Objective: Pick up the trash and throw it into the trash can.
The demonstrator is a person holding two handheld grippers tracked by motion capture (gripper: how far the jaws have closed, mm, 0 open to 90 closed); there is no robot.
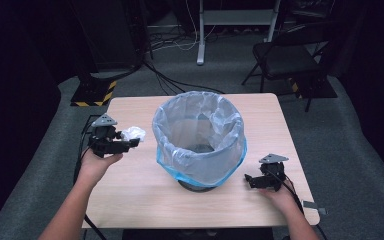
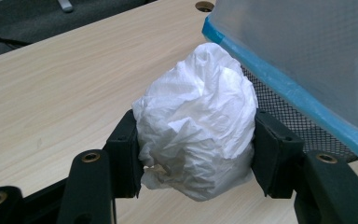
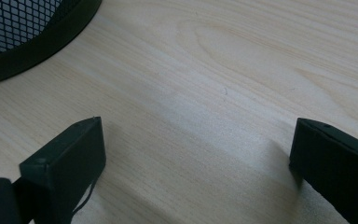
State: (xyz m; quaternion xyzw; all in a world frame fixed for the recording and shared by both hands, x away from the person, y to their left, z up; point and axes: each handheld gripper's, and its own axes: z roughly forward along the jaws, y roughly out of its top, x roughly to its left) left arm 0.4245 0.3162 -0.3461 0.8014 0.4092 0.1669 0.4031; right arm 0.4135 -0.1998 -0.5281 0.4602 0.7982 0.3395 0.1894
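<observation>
Now, step in hand: we judge it to be dropping the paper wad into the bin.
Left gripper: its 2 jaws are closed on the wad, 1 pad pressing each side, so the grip looks firm.
Wad: crumpled white paper, held just above the tabletop near its left edge, close beside the bin wall but not yet over the rim.
Bin: black mesh, lined with a pale bag with a blue band, standing near the middle of the tabletop.
Right gripper: spread wide with nothing between the jaws, resting low on the wood near the right edge, just beside the bin's base.
How we would do it well: lift the wad clear above the rim before moving across, so the jaws do not snag the loose bag; let go only once we are over the opening.
Risk: a light wad may cling to 1 pad, so we would open fully.
</observation>
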